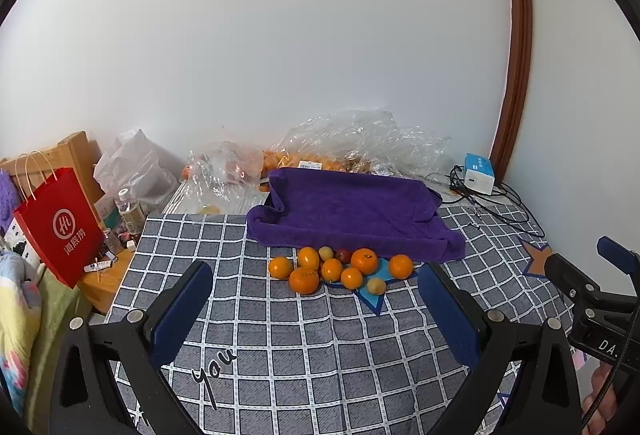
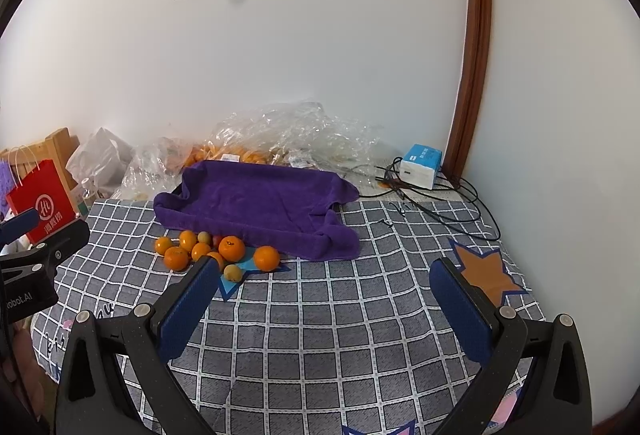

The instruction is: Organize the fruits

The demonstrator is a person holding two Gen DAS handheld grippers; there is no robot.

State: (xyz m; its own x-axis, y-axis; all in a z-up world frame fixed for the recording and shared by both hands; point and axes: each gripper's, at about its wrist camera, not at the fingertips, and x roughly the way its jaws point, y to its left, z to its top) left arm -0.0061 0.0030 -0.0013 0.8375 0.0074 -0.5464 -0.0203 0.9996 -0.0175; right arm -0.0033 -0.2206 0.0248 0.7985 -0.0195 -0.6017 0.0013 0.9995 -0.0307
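Observation:
A cluster of several oranges (image 1: 364,261) (image 2: 231,248), with small yellowish fruits (image 1: 376,286) (image 2: 232,273) and a dark red one (image 1: 343,255), lies on the checked cloth in front of a tray draped in a purple towel (image 1: 352,211) (image 2: 256,201). My left gripper (image 1: 316,303) is open and empty, a short way in front of the fruit. My right gripper (image 2: 324,295) is open and empty, to the right of the cluster. Its left finger (image 2: 192,299) hides part of one orange. Each gripper shows at the edge of the other's view.
Clear plastic bags (image 1: 352,139) with more oranges lie behind the tray by the wall. A blue-white box (image 1: 478,173) and black cables (image 2: 440,203) sit at the back right. A red paper bag (image 1: 60,227) and bottles (image 1: 128,211) stand left, off the cloth.

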